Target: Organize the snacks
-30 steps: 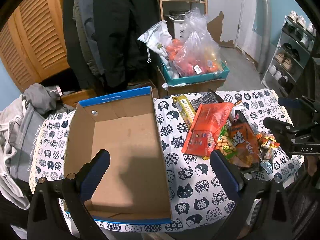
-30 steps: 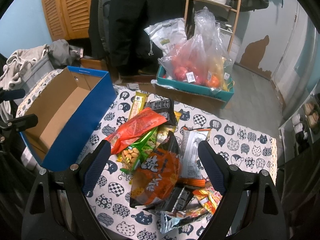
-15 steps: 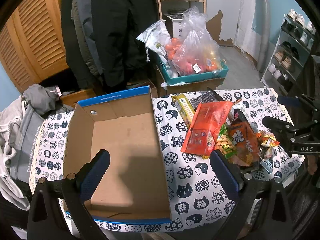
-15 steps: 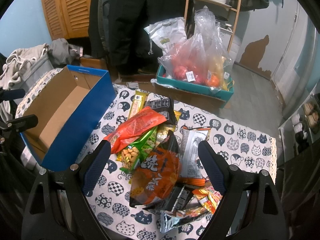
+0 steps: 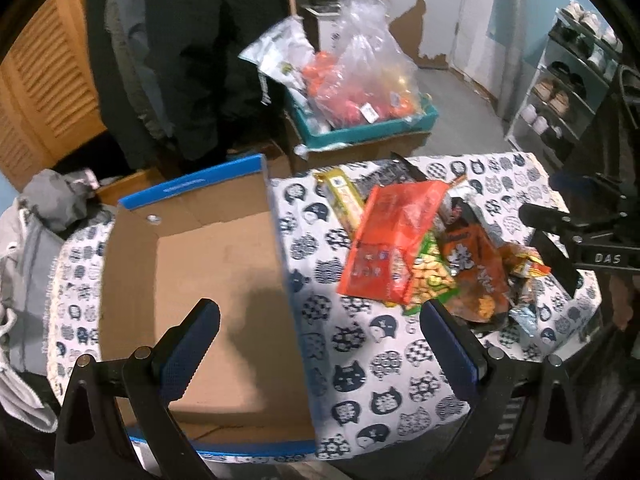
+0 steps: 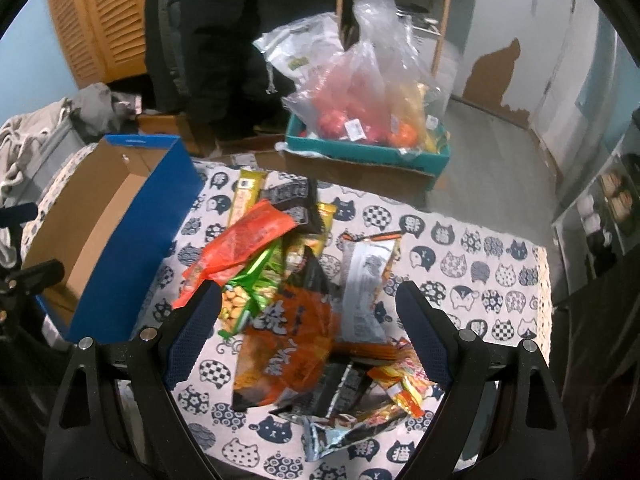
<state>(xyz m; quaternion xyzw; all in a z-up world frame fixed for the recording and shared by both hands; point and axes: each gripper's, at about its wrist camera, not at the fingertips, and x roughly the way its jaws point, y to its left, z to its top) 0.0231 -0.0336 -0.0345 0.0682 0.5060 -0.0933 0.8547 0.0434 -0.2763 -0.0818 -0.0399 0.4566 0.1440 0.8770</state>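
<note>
Left hand-held gripper [image 5: 320, 328] spread wide, empty, above the cardboard box [image 5: 192, 280] — right hand-held gripper [image 6: 308, 312] likewise released, hovering over the snack pile [image 6: 288, 320] on the desk [image 6: 480, 272].

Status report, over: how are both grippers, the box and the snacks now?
Left gripper open, over box edge. Right gripper open above snack pile. Blue box empty. Nothing blocking.

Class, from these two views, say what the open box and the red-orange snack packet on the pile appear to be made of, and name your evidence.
Open box: seemingly cardboard, given its matte brown inside and folded flaps, with a smooth blue printed outside.
Red-orange snack packet: probably thin plastic film, glossy and creased, catching highlights.
</note>
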